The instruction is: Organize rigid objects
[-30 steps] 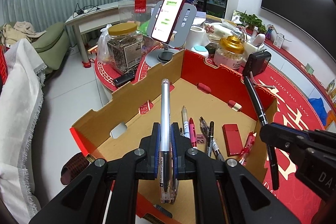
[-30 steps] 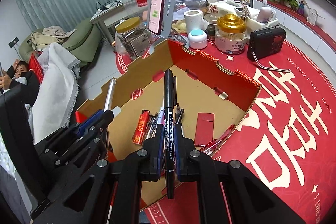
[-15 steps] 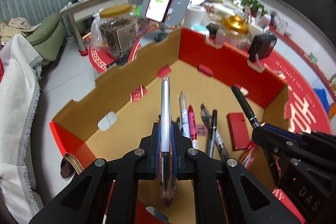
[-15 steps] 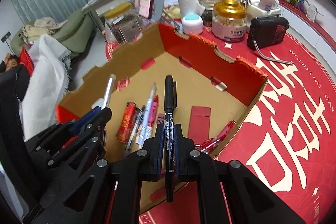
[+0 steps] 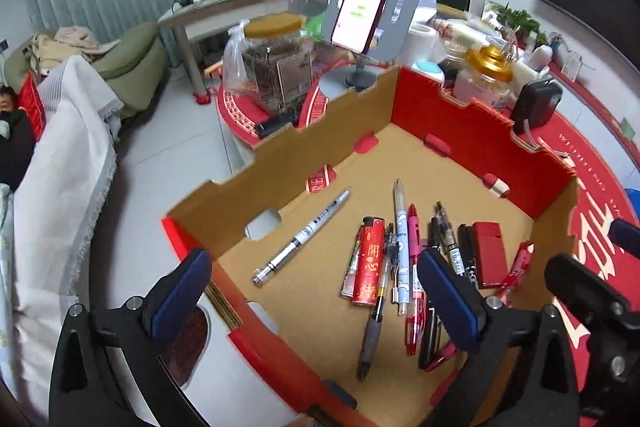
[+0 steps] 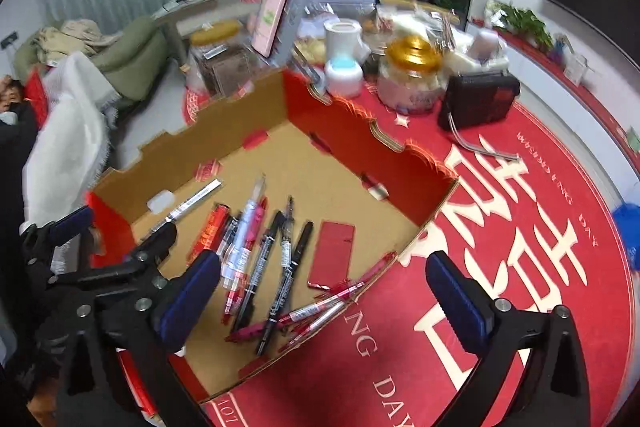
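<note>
Both sets of jaws are seen spread wide with nothing between them: the left gripper (image 5: pixel 316 301) fills the lower part of the left wrist view, and the right gripper (image 6: pixel 322 301) the lower part of the right wrist view. A cardboard box (image 5: pixel 344 131) is set on the red tabletop (image 6: pixel 520 227) at the centre of both frames, and the task's things are all seen inside it. A silver pen (image 5: pixel 302 237) lies alone on a diagonal at centre left of the left view, well apart from the rest. A row of pens (image 5: pixel 402 247) is packed side by side at lower centre, with a red lighter (image 5: pixel 370 267) touching its left edge and a flat red case (image 5: pixel 486 253) just beside its right edge. More red pens (image 6: pixel 320 311) are seen low in the right view, crossed against the box's near wall. These pieces are judged to be light, stiff and smooth, so they are likely to roll or slip if nudged. Each pen is best taken across the middle of its barrel, where it should balance; the case is probably best pinched across its narrow width. The packed row may be disturbed if one pen is picked from within it.
</note>
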Motion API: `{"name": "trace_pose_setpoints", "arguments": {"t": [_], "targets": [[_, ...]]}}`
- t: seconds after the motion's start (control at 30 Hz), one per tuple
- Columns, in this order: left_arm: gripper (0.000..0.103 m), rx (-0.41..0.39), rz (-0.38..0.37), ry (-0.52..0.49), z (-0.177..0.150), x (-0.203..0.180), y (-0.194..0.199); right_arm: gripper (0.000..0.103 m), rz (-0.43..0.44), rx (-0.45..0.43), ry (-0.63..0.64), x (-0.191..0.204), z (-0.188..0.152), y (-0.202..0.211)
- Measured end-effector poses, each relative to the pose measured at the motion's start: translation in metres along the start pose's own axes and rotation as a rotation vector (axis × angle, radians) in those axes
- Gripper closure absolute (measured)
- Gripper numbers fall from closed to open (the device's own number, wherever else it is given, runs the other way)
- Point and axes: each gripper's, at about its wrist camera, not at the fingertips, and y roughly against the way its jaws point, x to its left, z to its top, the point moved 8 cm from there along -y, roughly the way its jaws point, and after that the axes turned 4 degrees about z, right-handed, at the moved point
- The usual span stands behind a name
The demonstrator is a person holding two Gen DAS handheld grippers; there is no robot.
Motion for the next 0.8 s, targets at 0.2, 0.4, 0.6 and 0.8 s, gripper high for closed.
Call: {"name": "trace_pose_setpoints", "arguments": {"t": [0.2, 0.4, 0.6, 0.8], "targets": [[0.000, 0.000, -0.054, 0.061, -0.005, 0.006, 0.016, 0.000, 0.083, 0.003, -0.074, 0.006, -0.001, 0.011], [0.000, 0.009, -0.030, 0.052, -0.014, 0.008, 0.025, 0.000, 0.060, -0.007, -0.075, 0.011, 0.000, 0.018], [0.000, 0.026, -0.033, 0.051, -0.020, 0.008, 0.030, 0.000, 0.069, 0.017, -0.082, 0.015, -0.004, 0.018], [0.000, 0.029, -0.029, 0.036, -0.022, 0.004, 0.032, 0.000, 0.067, 0.029, -0.074, 0.017, -0.005, 0.017]]}}
